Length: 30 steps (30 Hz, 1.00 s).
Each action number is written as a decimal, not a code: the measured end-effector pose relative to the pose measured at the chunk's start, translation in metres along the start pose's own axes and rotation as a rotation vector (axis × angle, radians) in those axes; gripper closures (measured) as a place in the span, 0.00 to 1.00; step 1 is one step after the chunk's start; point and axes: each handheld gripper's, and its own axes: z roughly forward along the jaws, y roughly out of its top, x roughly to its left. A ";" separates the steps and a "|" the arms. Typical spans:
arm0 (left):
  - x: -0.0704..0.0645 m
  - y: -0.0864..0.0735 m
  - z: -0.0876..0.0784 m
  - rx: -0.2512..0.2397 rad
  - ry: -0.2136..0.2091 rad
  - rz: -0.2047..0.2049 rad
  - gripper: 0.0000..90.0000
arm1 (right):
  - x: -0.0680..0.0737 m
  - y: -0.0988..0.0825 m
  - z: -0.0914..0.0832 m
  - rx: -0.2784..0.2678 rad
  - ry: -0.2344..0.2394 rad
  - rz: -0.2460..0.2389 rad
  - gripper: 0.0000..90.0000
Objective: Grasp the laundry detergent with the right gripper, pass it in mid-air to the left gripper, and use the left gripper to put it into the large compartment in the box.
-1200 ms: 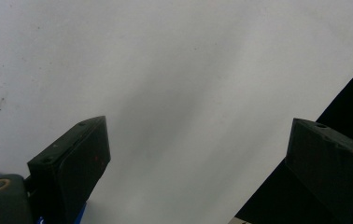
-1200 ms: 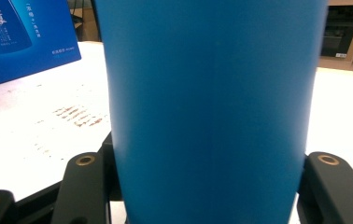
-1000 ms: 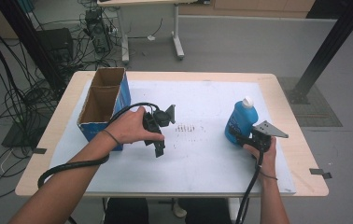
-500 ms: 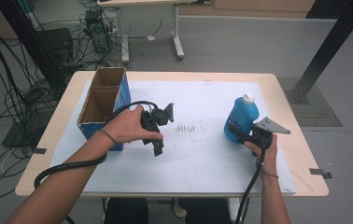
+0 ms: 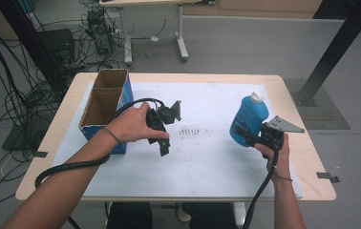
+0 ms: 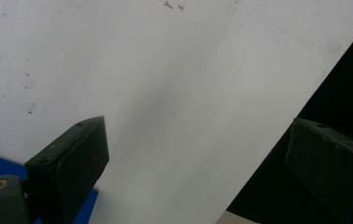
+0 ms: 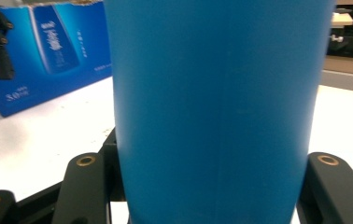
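Slightly lifted now, right tongs (image 5: 245, 136) clench the blue bottle (image 5: 249, 117); left tongs (image 5: 163, 148) gape empty.

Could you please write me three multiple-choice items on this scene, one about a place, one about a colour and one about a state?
1. Where does the open cardboard box stand?
A. at the table's left side
B. at the table's right side
C. on the floor

2. What colour is the bottle body?
A. red
B. blue
C. green

3. How are the left tongs?
A. shut on the bottle
B. shut on the box
C. open, holding nothing

Answers: 1 A, the high view shows the box near the left edge. 2 B, the bottle is blue with a white cap. 3 C, the left gripper view shows jaws wide apart over the white sheet.
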 end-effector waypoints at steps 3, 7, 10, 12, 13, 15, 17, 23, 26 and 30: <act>-0.002 0.000 -0.006 -0.002 0.001 0.005 0.06 | -0.001 0.005 -0.001 -0.003 0.024 0.001 0.47; -0.005 -0.001 -0.016 -0.003 0.007 0.013 0.06 | -0.002 0.014 -0.001 -0.001 0.062 -0.006 0.47; -0.007 -0.005 -0.026 -0.013 0.015 0.020 0.06 | -0.001 0.022 0.003 0.004 0.106 -0.014 0.47; -0.008 -0.007 -0.031 -0.020 0.018 0.020 0.06 | -0.001 0.025 0.005 0.009 0.126 -0.017 0.47; -0.008 -0.008 -0.033 -0.022 0.019 0.021 0.06 | -0.001 0.025 0.006 0.010 0.135 -0.015 0.47; -0.010 -0.011 -0.038 -0.027 0.026 0.023 0.06 | -0.001 0.026 0.008 0.010 0.155 -0.013 0.47; -0.012 -0.012 -0.042 -0.028 0.029 0.028 0.06 | -0.002 0.027 0.010 0.014 0.179 -0.012 0.47; -0.018 -0.018 -0.054 -0.048 0.043 0.051 0.06 | -0.002 0.031 0.020 0.034 0.256 -0.027 0.47; -0.023 -0.022 -0.067 -0.070 0.048 0.080 0.06 | -0.002 0.032 0.028 0.048 0.305 -0.038 0.47; -0.027 -0.024 -0.076 -0.083 0.052 0.102 0.06 | -0.002 0.032 0.036 0.067 0.355 -0.054 0.47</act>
